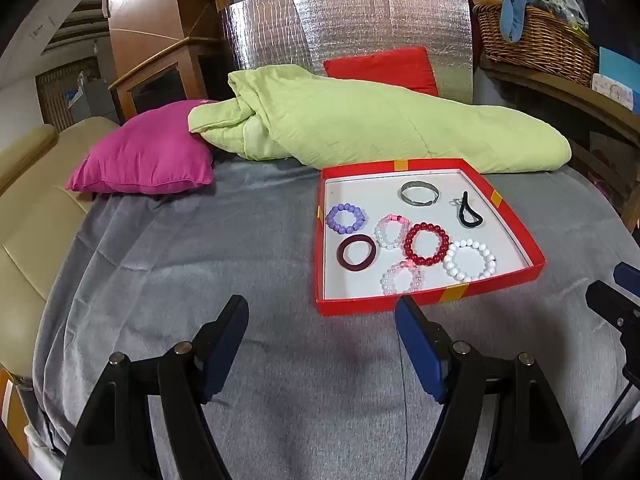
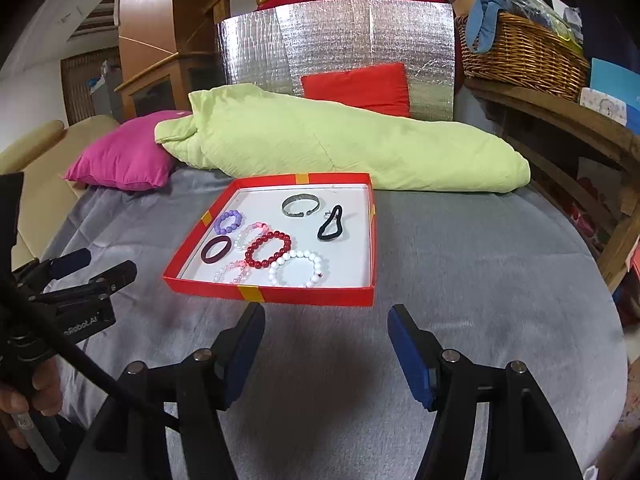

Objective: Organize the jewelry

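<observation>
A shallow red tray point(image 1: 360, 305) point(image 2: 312, 295) with a white floor lies on the grey bedspread. In it lie a purple bead bracelet point(image 1: 329, 219), a maroon ring point(image 1: 341, 254), a red bead bracelet point(image 1: 408, 246), a white bead bracelet point(image 1: 450, 258), two pink-and-white bead bracelets, a silver bangle point(image 1: 418, 203) and a black hair tie point(image 1: 461, 212). My left gripper point(image 1: 322, 308) hovers open before the tray's near left corner, holding nothing. My right gripper point(image 2: 326, 314) is open just short of the tray's front wall, also with nothing between its pads.
A light green quilt point(image 1: 380, 128) lies bunched behind the tray, with a magenta cushion point(image 1: 148, 160) to its left and a red cushion point(image 1: 384, 68) against a silver foil panel. A wicker basket point(image 2: 520, 52) sits on a wooden shelf at right. A hand point(image 2: 24, 396) holds the left tool.
</observation>
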A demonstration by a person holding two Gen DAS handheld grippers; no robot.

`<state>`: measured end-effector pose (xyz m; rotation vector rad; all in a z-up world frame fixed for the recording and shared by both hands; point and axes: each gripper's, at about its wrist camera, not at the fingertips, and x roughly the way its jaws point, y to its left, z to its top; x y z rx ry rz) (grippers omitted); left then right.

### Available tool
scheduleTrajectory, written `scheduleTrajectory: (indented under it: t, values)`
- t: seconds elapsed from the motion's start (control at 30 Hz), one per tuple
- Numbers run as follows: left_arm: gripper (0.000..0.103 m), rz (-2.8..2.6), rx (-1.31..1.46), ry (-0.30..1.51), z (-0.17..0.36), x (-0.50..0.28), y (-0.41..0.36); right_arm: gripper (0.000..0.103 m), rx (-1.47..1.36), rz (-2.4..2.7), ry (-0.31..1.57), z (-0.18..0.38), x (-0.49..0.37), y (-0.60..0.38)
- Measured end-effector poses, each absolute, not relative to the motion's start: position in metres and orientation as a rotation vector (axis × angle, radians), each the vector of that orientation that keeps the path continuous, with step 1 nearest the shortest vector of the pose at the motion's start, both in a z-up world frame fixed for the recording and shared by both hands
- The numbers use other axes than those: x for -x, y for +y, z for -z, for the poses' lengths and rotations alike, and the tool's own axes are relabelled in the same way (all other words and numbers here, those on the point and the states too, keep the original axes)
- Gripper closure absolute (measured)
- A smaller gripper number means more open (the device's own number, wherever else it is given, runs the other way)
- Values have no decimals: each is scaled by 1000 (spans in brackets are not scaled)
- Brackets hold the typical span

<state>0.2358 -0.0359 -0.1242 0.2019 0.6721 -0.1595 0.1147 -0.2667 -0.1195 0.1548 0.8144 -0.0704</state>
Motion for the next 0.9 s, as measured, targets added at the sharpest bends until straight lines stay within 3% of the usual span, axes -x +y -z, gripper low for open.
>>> scheduleTrajectory:
  t: [0.9]
  values:
    - [27, 151, -221, 698, 133, -243, -41, 35, -150, 72, 808, 126, -127, -263]
